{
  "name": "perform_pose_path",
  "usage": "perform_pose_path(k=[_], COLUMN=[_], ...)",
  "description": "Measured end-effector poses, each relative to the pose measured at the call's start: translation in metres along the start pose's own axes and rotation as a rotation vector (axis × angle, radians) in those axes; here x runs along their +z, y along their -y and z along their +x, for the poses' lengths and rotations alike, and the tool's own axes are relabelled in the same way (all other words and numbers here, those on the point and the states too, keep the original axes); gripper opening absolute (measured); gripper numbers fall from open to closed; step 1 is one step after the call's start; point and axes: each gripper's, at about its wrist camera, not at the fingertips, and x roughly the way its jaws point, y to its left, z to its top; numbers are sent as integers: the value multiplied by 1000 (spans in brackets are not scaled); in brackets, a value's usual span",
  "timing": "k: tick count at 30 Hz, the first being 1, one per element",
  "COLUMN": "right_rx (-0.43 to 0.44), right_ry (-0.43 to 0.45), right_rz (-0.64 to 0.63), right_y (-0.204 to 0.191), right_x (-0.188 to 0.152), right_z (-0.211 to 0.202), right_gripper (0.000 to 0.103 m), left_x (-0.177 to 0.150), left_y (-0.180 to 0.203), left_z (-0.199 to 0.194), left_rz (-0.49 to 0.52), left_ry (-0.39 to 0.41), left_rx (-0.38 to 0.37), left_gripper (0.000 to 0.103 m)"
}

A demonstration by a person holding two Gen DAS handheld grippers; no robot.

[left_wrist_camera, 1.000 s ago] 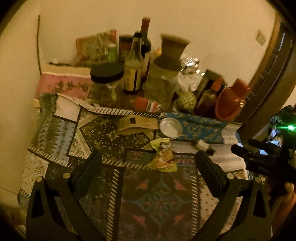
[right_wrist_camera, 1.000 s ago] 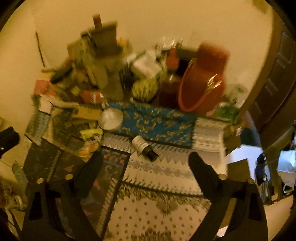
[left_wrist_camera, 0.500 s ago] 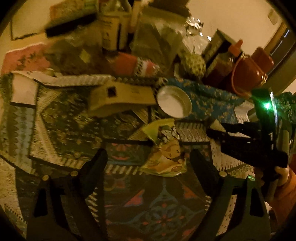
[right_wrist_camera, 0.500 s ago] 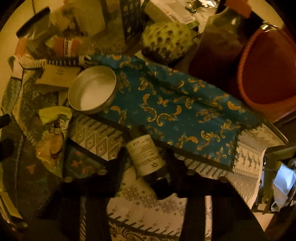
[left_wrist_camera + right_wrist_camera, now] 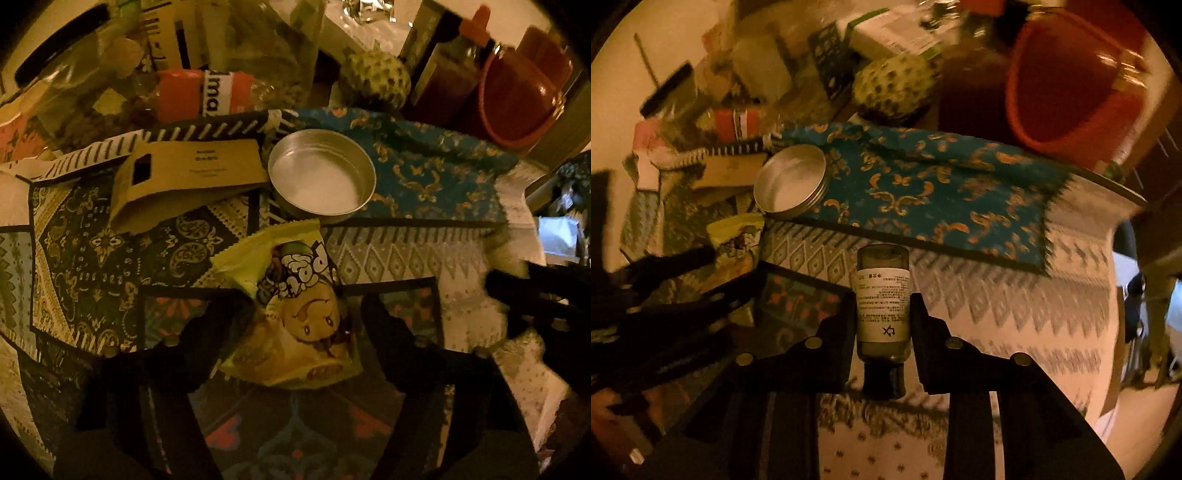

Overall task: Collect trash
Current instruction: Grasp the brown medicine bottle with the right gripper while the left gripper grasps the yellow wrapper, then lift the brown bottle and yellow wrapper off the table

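Note:
A yellow snack wrapper (image 5: 295,314) lies on the patterned tablecloth (image 5: 92,266). My left gripper (image 5: 299,325) is lowered over it, a finger on each side, still apart and not closed. The wrapper also shows in the right wrist view (image 5: 735,240). My right gripper (image 5: 882,314) is shut on a small bottle (image 5: 882,299) with a white label and black cap, cap toward the camera, held just above the cloth. The left gripper shows at the left of the right wrist view (image 5: 665,280).
A round metal tin lid (image 5: 321,177) and a flat cardboard box (image 5: 184,177) lie just beyond the wrapper. Behind stand jars, bottles, a custard apple (image 5: 376,77) and a red jug (image 5: 517,88). The table edge drops off at right (image 5: 1108,177).
Both grippers came down and forward to the table. The left one closed in around the wrapper. The right one shut on the bottle and lifted it slightly.

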Motion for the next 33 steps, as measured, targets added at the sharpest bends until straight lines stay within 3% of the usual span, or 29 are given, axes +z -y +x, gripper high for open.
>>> perform_pose_path(k=[4,5,7,10,16,22,33], right_rx=[1,-4,-13,-5,5,13,57], right_ry=[40,52,70,96,157,239,404], right_rz=[50,57,67,91,100,71,-39], right_y=[19,21,22,26,24,24,11], right_x=[-3,-5,-4,-9,-17,-36,-83], right_z=[-21,-27,-37,-50,-71,-111,-196], right_gripper=[25,25,25,25,25,25,25], left_x=[-1,0,-1,-2,-18,-38,-113], left_y=[10,12,16,22,31,44,67], left_z=[3,3,2,-2,-45,-117,-255], left_rz=[44,58,85,107,65,28,-29], left_ry=[35,38,30,7,62,204,459], left_rx=[45,33,19,-12,-67,-76,-59], left_gripper=[51,48,31,22,20,20,20])
